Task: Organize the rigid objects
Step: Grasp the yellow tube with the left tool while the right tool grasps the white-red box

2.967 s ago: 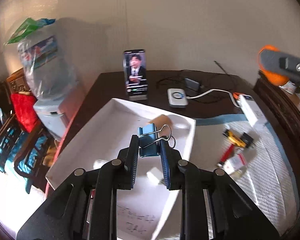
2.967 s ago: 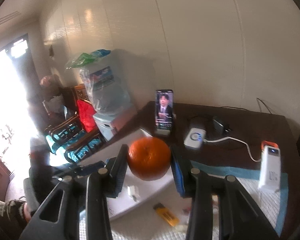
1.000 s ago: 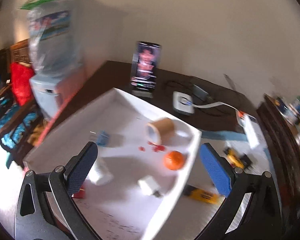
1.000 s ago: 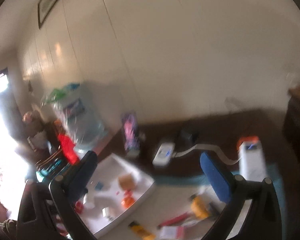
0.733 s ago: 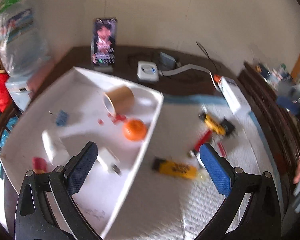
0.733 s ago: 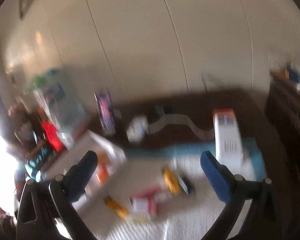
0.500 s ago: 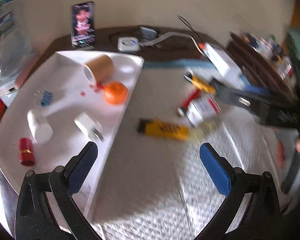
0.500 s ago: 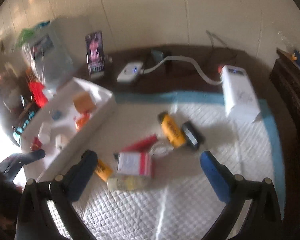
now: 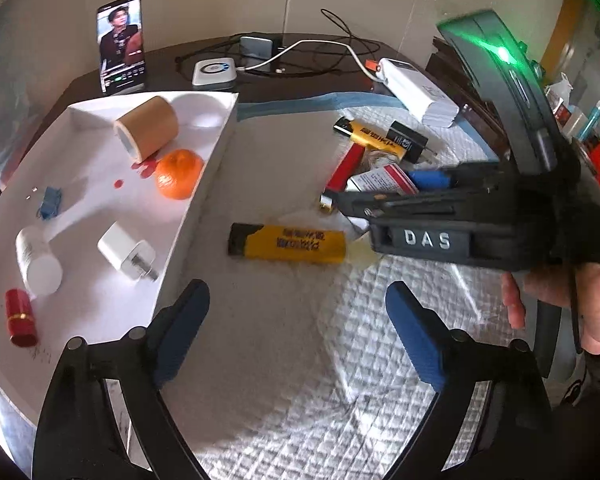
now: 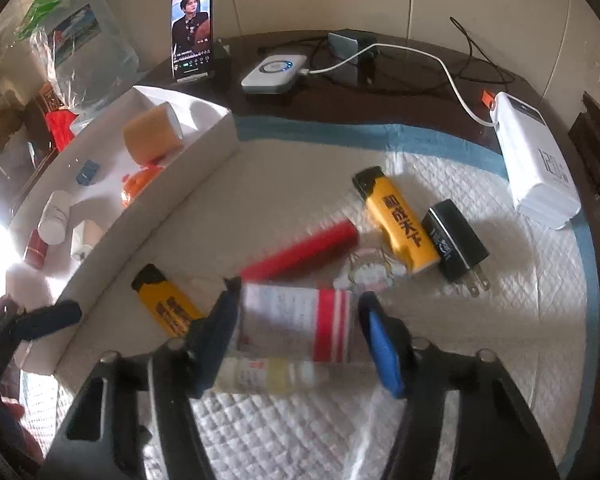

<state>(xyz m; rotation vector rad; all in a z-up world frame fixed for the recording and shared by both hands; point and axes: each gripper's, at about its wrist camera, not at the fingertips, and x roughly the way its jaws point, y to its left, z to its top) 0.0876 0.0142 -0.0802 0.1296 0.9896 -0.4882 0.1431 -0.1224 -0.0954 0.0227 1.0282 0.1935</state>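
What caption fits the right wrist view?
Right claw closing around a red-and-white box on the quilted mat, white tray alongside.

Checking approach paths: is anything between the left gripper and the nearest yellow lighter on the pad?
Nothing visible. Bare pad lies between the left gripper and the yellow lighter. The right gripper sits beyond it, over the red-and-white box.

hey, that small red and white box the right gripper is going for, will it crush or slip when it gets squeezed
The red and white box looks like thin printed card, so probably light and apt to dent under a hard squeeze. The right gripper is closing along its length, so it may buckle. It rests partly on a small bottle, so it could tilt.
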